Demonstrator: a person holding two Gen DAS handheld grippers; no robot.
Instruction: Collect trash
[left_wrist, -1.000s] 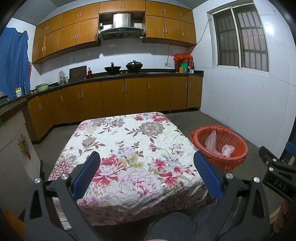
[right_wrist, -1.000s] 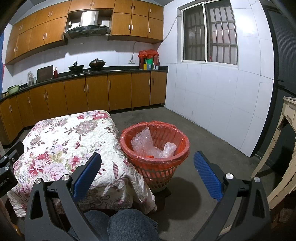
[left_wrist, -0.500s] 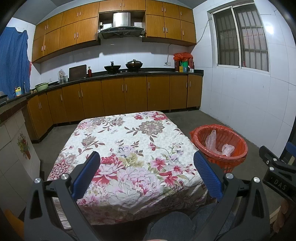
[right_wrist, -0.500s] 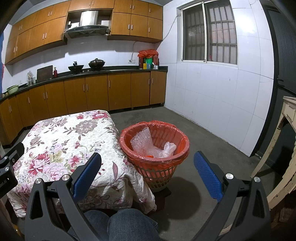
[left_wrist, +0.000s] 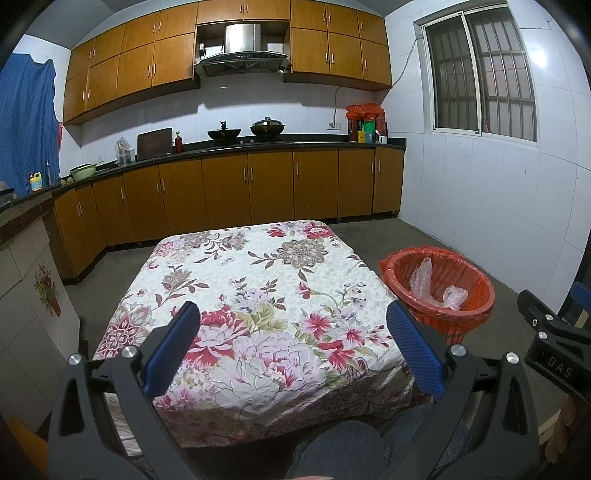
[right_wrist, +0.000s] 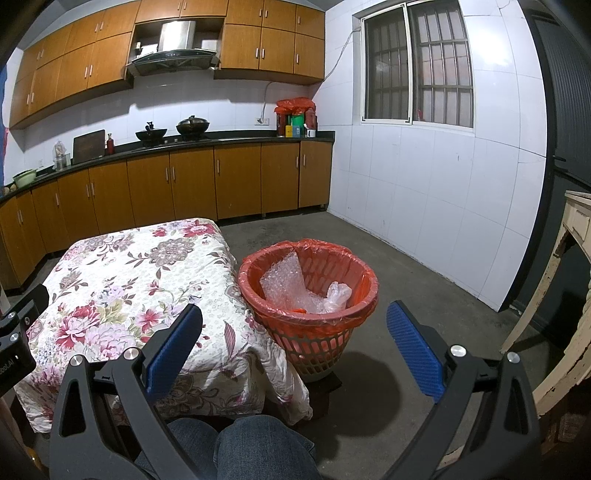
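- Trash: crumpled clear bubble-wrap sheet (right_wrist: 282, 284) and knotted thin clear plastic bag (right_wrist: 337, 294) lie inside the round orange plastic basket with orange liner (right_wrist: 360, 295), on the floor just right of the table, touching its hanging cloth.
- Handling, as a judgement: both pieces look very light, soft and crushable, the film a bit slippery; best pinched at a bunched fold or the bag's knot, not on flat film. The liner is thin and would probably tear if yanked; take it at the gathered rim.
- A small orange scrap sits under the wrap; cannot tell what it is.
- Low table under white cloth with red and pink flowers (left_wrist: 258, 280) shows no loose trash on top; task looks about done.
- Left gripper (left_wrist: 293, 345), blue ribbed pads, spread wide and holding nothing, hangs over the table's near edge.
- Right gripper (right_wrist: 293, 345) likewise spread and empty, aimed at the basket, well short of it.
- Person's jeans-clad knees (right_wrist: 243, 446) at the near edge.
- Writing: "DAS" on the black gripper body (left_wrist: 557, 363) at far right of the left view; labels on the far counter bottles are too small to read.
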